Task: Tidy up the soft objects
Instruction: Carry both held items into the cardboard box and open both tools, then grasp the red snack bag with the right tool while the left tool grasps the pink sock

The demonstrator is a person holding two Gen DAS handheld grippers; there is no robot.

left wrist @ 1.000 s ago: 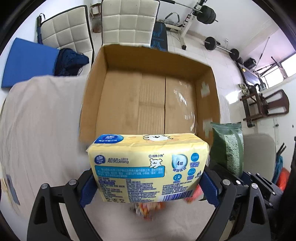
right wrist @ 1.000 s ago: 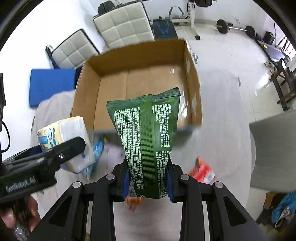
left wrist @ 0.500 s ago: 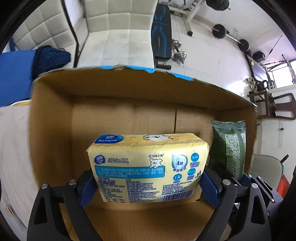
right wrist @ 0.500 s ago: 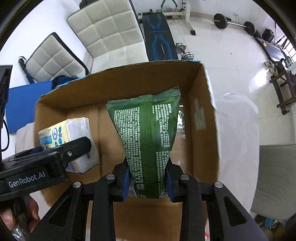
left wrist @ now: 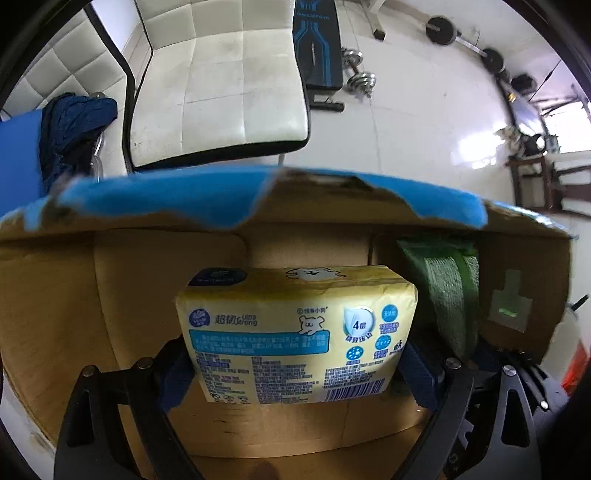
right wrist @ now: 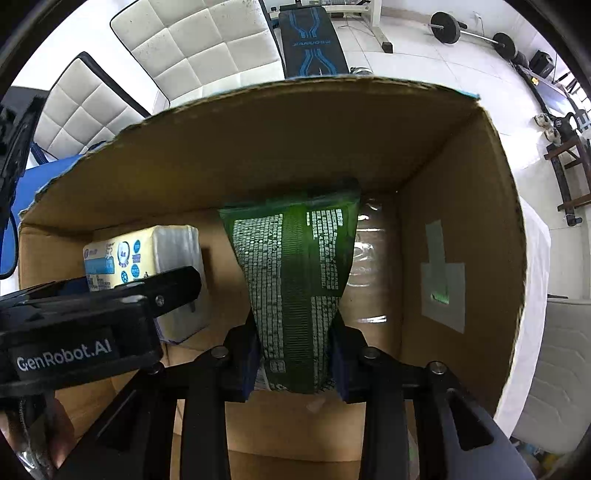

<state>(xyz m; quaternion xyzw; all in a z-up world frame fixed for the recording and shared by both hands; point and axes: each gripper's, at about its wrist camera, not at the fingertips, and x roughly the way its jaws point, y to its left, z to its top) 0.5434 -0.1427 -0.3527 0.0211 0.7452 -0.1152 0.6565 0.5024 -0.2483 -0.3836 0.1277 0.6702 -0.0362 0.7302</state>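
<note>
My left gripper [left wrist: 295, 373] is shut on a yellow tissue pack [left wrist: 295, 332] with a bear print and holds it low inside the open cardboard box [left wrist: 48, 295], near its far wall. My right gripper [right wrist: 293, 363] is shut on a green printed bag [right wrist: 295, 280] and holds it inside the same box [right wrist: 461, 206], to the right of the tissue pack [right wrist: 140, 254]. The green bag also shows in the left wrist view [left wrist: 447, 291]. The left gripper's body [right wrist: 81, 317] sits at the left of the right wrist view.
The box's far rim has a torn blue edge [left wrist: 236, 199]. White padded chairs [left wrist: 221, 85] stand beyond the box, with a dark blue cloth [left wrist: 70, 125] at the left. A weight bench [right wrist: 314, 40] and barbells [right wrist: 476, 35] lie on the tiled floor. Pale tablecloth [right wrist: 535, 258] lies right of the box.
Both grippers have moved forward and down from in front of the box to deep inside it, each carrying its item. The box walls now surround both items.
</note>
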